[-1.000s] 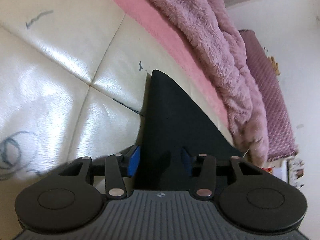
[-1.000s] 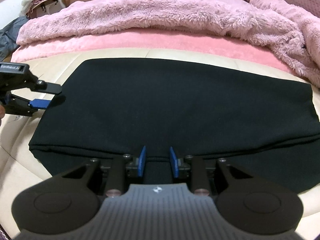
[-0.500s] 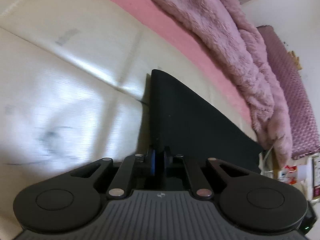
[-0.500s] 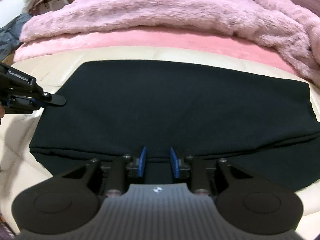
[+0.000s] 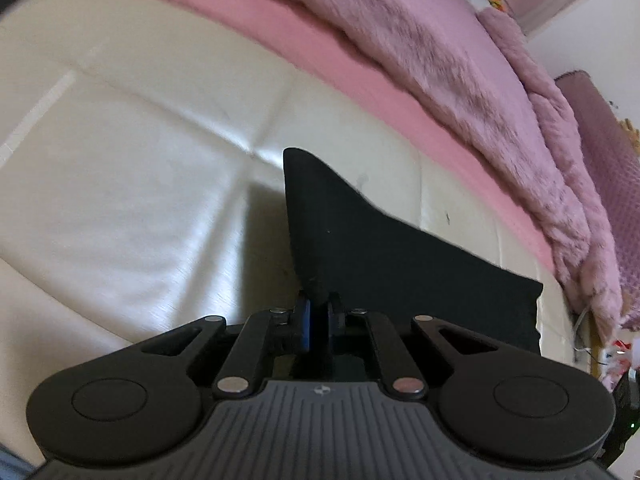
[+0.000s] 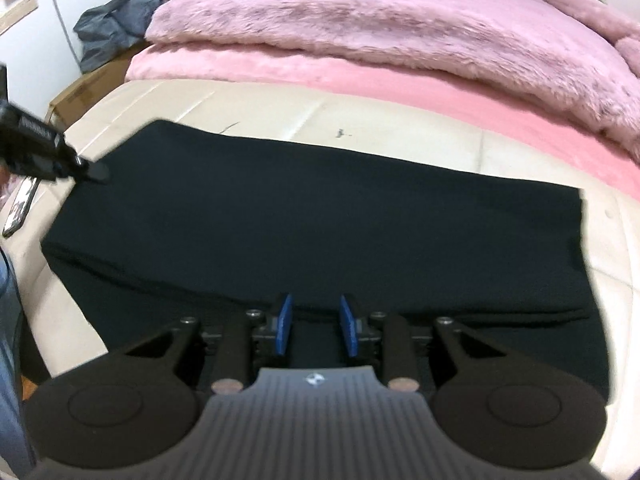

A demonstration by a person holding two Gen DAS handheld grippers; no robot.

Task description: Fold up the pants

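Left hand-held gripper (image 5: 318,322) pinches the pants' end; right hand-held gripper (image 6: 314,326) waits, jaws parted.

Black pants (image 6: 320,220) lie spread across the cream bench (image 6: 360,124) at the foot of the bed, near the pink blanket (image 6: 380,28). Closed on the cloth at the left end edge, the left one has a hold from which that end can be lifted and carried over, probably toward the far end. Straddling the near long edge, the right blue pads (image 6: 285,322) stand apart with cloth between them, not pressing, likely placed to take that edge.
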